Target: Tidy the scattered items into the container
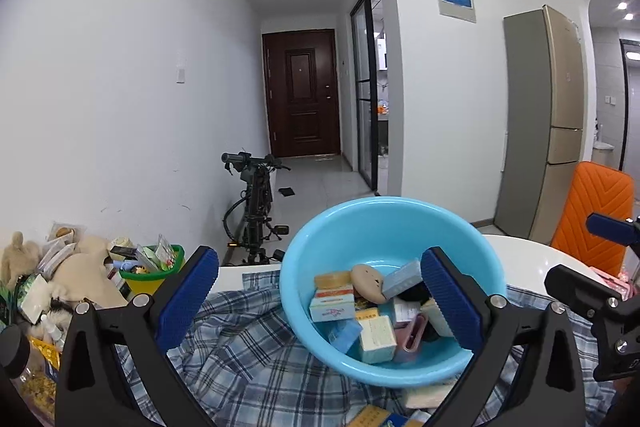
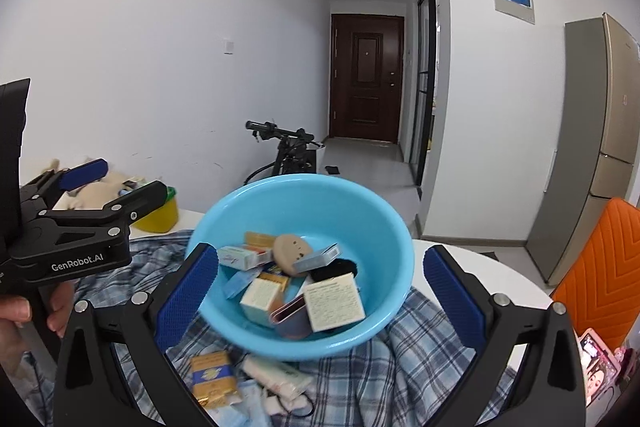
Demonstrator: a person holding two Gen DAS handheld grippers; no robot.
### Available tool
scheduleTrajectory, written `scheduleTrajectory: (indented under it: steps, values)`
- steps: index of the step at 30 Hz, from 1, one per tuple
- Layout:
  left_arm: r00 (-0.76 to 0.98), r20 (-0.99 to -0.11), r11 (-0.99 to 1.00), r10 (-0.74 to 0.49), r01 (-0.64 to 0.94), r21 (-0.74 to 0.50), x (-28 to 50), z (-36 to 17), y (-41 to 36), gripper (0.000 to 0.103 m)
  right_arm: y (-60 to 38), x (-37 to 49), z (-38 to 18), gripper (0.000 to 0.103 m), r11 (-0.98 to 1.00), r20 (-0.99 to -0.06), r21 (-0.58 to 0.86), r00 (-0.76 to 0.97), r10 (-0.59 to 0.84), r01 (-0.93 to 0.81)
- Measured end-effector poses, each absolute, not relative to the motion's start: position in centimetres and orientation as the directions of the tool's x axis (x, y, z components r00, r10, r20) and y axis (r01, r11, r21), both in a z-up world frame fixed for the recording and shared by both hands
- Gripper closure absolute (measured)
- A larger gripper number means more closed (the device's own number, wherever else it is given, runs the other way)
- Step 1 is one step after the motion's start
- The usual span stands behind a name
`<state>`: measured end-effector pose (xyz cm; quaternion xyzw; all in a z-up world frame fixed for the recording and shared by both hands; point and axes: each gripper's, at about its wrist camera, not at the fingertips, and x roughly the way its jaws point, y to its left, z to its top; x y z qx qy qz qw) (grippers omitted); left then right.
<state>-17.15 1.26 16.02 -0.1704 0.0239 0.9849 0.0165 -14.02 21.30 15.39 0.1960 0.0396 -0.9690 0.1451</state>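
Both grippers, left and right, hang spread and empty above the blue basin on the plaid cloth, so the next pick likely calls for dropping onto the gold-and-blue packet lying just before the basin.
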Motion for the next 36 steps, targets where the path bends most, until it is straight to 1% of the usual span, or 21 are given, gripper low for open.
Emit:
scheduleTrajectory:
  steps: [8,11,16,19,20,22,26,28,30,36]
  values:
    - [-0.923,-0.378,-0.997,0.069,-0.070,-0.011,-13.4,16.9,0.9,0.000,22.6,-10.5,15.6,0.001,-0.948,-0.377,0.047,-0.874,-0.308,0.314]
    - [-0.930,-0.361,-0.998,0.066,-0.068,-0.007,-11.6,17.0,0.9,0.000,23.2,-9.0,15.7,0.001,-0.945,-0.366,0.058,-0.874,-0.319,0.321]
    - [-0.926,-0.365,-0.996,0.093,-0.091,-0.022,-9.7,17.5,0.8,0.000,23.2,-7.1,16.6,0.001,-0.941,-0.338,0.024,-0.883,-0.325,0.338]
    - [-0.915,-0.383,-0.992,0.125,-0.105,-0.073,-8.9,18.0,0.7,0.000,22.9,-6.0,17.5,0.001,-0.939,-0.314,0.001,-0.892,-0.327,0.344]
    - [-0.908,-0.386,-0.986,0.162,-0.132,-0.103,-8.4,18.3,0.7,0.000,22.9,-5.7,17.6,0.001,-0.937,-0.309,0.003,-0.891,-0.333,0.350]
    - [-0.909,-0.371,-0.980,0.191,-0.154,-0.125,-7.5,18.8,0.8,0.000,22.6,-4.9,17.5,0.001,-0.931,-0.311,0.003,-0.884,-0.349,0.366]
    - [-0.932,-0.324,-0.987,0.160,-0.147,-0.064,-5.1,18.9,1.7,0.000,22.2,-3.3,16.6,0.001,-0.925,-0.310,-0.003,-0.880,-0.361,0.380]
    - [-0.942,-0.299,-0.988,0.154,-0.140,-0.068,-3.6,18.7,1.8,0.000,22.2,-2.6,16.3,0.001,-0.925,-0.310,-0.007,-0.881,-0.358,0.379]
    - [-0.944,-0.279,-0.984,0.175,-0.162,-0.071,-2.2,18.6,1.8,0.000,22.4,-2.1,16.1,0.001,-0.926,-0.298,-0.002,-0.885,-0.359,0.376]
    - [-0.961,-0.237,-0.989,0.142,-0.145,-0.005,0.5,18.3,1.9,0.000,22.7,-1.0,15.7,0.000,-0.932,-0.274,-0.027,-0.900,-0.340,0.361]
